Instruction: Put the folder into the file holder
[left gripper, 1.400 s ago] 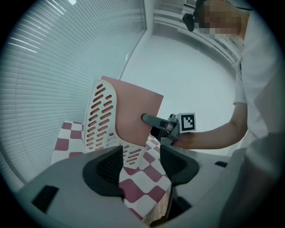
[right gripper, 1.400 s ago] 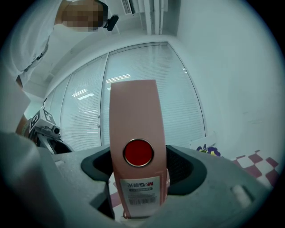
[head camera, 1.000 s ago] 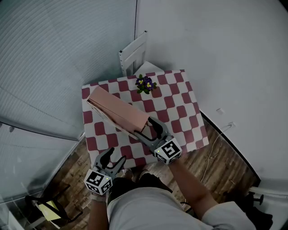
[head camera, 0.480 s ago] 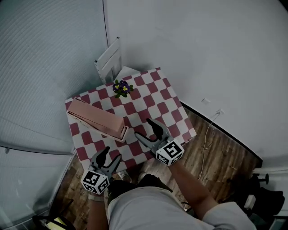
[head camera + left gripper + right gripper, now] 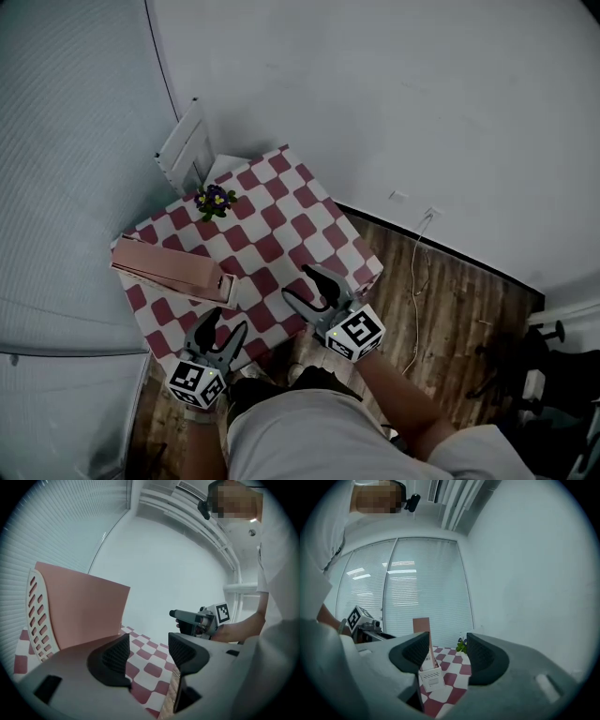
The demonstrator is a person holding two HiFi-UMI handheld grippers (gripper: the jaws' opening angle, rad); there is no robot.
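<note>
A pink folder stands in the white file holder at the left of the checkered table. In the left gripper view the folder rises from the holder's perforated side. In the right gripper view the holder sits ahead with the folder upright in it. My right gripper hovers over the table's near edge, apart from the holder. Its jaws have just been closing, are still open, and hold nothing. My left gripper is open and empty below the holder's near end.
A small pot of purple flowers stands at the table's far side, with a white chair behind it. Wooden floor with a cable lies to the right. White walls and window blinds close in the corner.
My right gripper has drawn back from the folder's near end toward me and its jaws have narrowed. The left gripper has also shifted. The head view has swung, so the table sits further left.
</note>
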